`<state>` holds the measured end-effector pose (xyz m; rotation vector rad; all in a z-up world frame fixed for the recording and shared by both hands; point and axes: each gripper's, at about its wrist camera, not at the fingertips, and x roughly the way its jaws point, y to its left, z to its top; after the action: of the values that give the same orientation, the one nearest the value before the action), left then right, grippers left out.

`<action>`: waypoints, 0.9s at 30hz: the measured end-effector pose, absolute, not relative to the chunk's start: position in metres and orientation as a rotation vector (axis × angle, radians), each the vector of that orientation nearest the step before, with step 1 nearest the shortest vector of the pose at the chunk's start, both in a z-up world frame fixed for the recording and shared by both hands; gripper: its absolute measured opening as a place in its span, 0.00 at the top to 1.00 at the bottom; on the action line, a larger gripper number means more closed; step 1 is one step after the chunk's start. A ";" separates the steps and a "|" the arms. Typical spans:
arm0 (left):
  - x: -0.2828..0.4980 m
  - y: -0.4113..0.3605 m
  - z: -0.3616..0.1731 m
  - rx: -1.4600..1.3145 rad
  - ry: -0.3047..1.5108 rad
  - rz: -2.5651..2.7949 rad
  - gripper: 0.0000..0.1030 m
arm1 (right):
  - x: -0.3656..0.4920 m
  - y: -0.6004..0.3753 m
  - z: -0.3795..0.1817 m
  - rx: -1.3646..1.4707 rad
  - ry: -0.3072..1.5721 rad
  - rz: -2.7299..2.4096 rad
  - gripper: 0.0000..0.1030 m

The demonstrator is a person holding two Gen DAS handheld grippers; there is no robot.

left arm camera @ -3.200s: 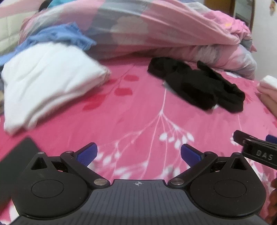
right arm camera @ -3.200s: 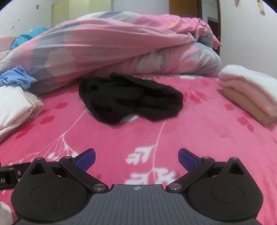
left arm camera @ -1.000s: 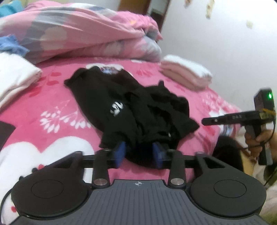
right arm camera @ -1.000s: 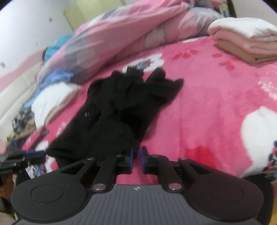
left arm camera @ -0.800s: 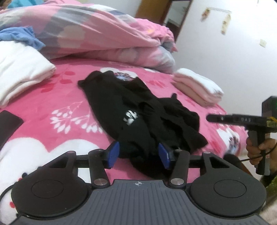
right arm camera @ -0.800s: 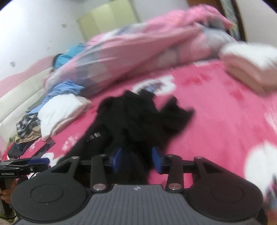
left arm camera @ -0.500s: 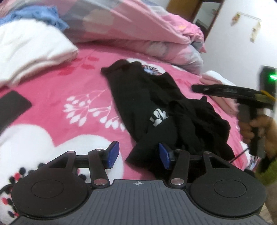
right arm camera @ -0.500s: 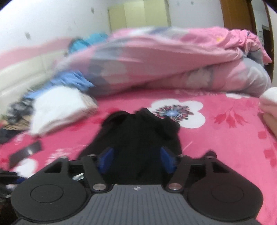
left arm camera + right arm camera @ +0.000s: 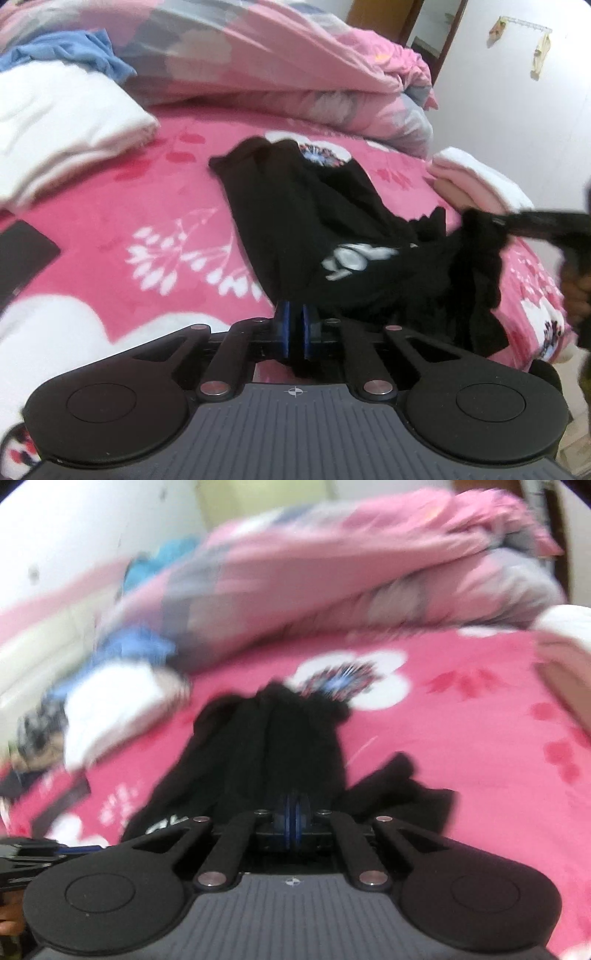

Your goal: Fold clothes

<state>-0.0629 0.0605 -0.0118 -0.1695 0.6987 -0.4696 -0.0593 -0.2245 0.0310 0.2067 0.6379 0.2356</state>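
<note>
A black garment [image 9: 314, 229] of soft, limp knit lies crumpled on the bed's fleecy pink floral blanket [image 9: 155, 221], a white printed logo showing on one fold. It stretches from near the white flower print toward the near edge of the bed. The left gripper [image 9: 294, 332] has just been closing; its blue-padded jaws now stand together, clamped on the garment's near hem. The right gripper [image 9: 294, 821] has likewise just been closing, and its jaws pinch another bunched edge of the same black cloth; this view is smeared by motion. Behind lies a puffy pink-and-grey quilt [image 9: 258, 62], heaped in thick rolls. A folded white cloth [image 9: 62, 125] sits to the left with rumpled blue fabric [image 9: 74, 51] beyond it. A stack of folded pale pink and white towels [image 9: 476, 181] rests at the right. A flat dark rectangular object [image 9: 22, 254] lies at the left edge.
</note>
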 end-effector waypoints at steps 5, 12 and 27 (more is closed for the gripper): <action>-0.059 0.064 0.006 -0.151 0.644 -0.427 0.96 | -0.103 -0.255 0.034 0.312 0.577 0.194 0.98; -0.022 0.045 0.011 -0.074 0.527 -0.303 0.91 | -0.087 -0.272 0.009 0.446 0.514 0.184 0.98; -0.066 0.021 0.032 0.056 0.511 -0.557 0.63 | -0.127 -0.244 0.005 0.380 0.472 0.182 0.51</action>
<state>-0.0661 0.0206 0.0318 0.0563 0.5109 -0.5566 -0.1266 -0.2445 0.0050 0.3805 0.4719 0.1819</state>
